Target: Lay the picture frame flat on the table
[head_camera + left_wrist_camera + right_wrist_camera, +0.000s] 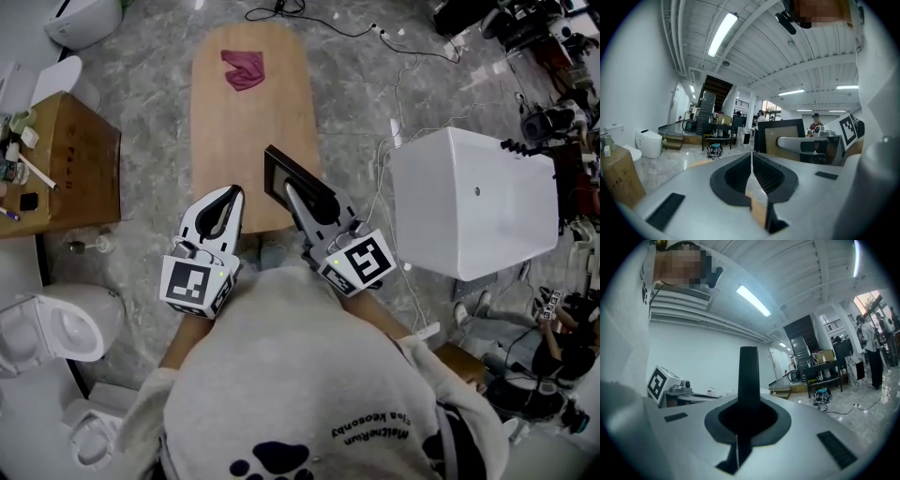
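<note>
At centre of head view, right gripper [294,190] clamped on standing picture frame [280,167] at near end of table [248,122]. Left gripper [234,192] jaws together, empty. Tip frame slowly, lower flat, then release.

Bright, even indoor light. Main source: ceiling strip light [723,33], blown out white in the left gripper view; the glossy floor [670,164] below it shows pale glare. Both gripper views: fisheye bowing, black vignetted corners, near foreground soft. Head view sharp, shadows faint. Right gripper view has a cool blue cast.
</note>
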Demonstrator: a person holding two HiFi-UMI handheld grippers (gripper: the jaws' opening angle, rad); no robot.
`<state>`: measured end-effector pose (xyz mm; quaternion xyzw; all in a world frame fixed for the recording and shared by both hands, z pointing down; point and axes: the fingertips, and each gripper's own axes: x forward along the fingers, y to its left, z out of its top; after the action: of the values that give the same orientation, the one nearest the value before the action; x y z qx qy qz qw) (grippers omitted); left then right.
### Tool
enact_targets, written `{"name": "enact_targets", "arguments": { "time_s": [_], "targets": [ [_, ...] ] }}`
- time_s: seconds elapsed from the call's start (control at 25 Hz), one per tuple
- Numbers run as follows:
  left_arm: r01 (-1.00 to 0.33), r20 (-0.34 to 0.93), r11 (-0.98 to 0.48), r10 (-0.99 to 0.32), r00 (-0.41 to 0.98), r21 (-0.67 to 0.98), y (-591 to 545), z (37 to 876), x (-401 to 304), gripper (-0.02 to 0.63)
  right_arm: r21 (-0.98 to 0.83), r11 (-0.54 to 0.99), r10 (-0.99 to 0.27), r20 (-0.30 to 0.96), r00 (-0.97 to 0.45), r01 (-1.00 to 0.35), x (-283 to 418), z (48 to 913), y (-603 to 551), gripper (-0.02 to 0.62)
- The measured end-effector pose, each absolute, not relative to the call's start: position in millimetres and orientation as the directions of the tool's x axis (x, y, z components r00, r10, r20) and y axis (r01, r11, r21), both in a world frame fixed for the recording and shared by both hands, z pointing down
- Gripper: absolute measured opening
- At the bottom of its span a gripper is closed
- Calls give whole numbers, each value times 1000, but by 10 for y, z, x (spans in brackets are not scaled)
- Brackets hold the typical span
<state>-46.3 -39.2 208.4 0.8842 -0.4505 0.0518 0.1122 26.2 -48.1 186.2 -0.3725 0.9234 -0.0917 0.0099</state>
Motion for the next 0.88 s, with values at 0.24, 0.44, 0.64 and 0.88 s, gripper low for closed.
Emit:
{"name": "enact_targets", "arguments": {
  "time_s": [0.24,0.44,0.64,0.88],
  "targets": [
    [-777,231,-601,-742,629,187,-416,2196,-352,14,-219,737,-644,59,-763,-639,216,1960,-509,18],
    [-734,248,-640,-691,679,227,-385,2281,-232,152,-229,758,-612,73,-787,-611,201,2024,-508,18],
    [-734,274,-634,-681,679,241,-402,2423,-271,151,-228,788,-570,81,-818,-572,137,2106,-471,18],
    [-704,286,-644,-643,711,300,-420,2567,-234,180,-240,816,-520,97,-849,-526,121,2205,-445,18]
  ]
}}
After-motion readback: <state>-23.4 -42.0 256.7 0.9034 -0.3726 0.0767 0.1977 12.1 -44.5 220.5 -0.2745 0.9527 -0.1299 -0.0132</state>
